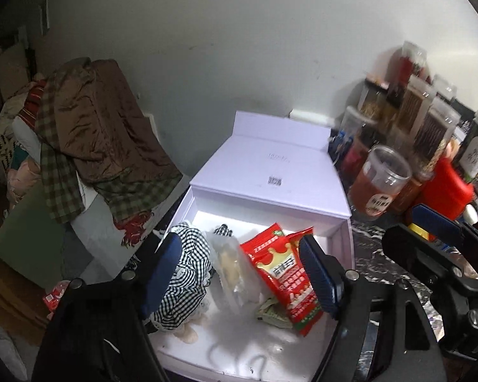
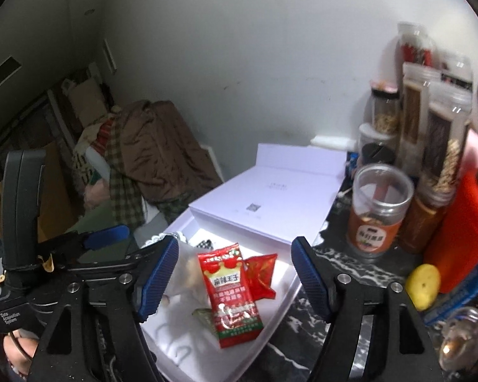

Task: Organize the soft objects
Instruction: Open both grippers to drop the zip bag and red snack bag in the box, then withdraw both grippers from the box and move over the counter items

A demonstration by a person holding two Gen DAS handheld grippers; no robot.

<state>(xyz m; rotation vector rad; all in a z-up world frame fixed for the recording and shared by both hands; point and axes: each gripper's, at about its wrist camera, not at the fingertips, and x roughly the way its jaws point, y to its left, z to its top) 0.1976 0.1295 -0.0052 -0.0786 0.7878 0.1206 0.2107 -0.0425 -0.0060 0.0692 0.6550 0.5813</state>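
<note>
A pale lilac box [image 1: 341, 238] lies open on the dark marbled counter, its lid [image 1: 264, 172] folded back. Inside lie a black-and-white checked cloth [image 1: 188, 273], a clear plastic bag [image 1: 229, 270], a red snack packet [image 1: 283, 273] and a second red packet [image 2: 261, 270] behind it. The box [image 2: 283, 289], lid [image 2: 271, 187] and red packet [image 2: 232, 293] also show in the right wrist view. My left gripper [image 1: 239, 277] is open and empty, just above the box contents. My right gripper [image 2: 235, 277] is open and empty, above the box's right side.
Clear jars of dried foods [image 2: 379, 207] and a red container [image 2: 462, 226] crowd the counter's right, with a yellow lemon [image 2: 423, 286] in front. A brown jacket and checked scarf [image 1: 95, 133] are piled on furniture at the left. The wall stands close behind.
</note>
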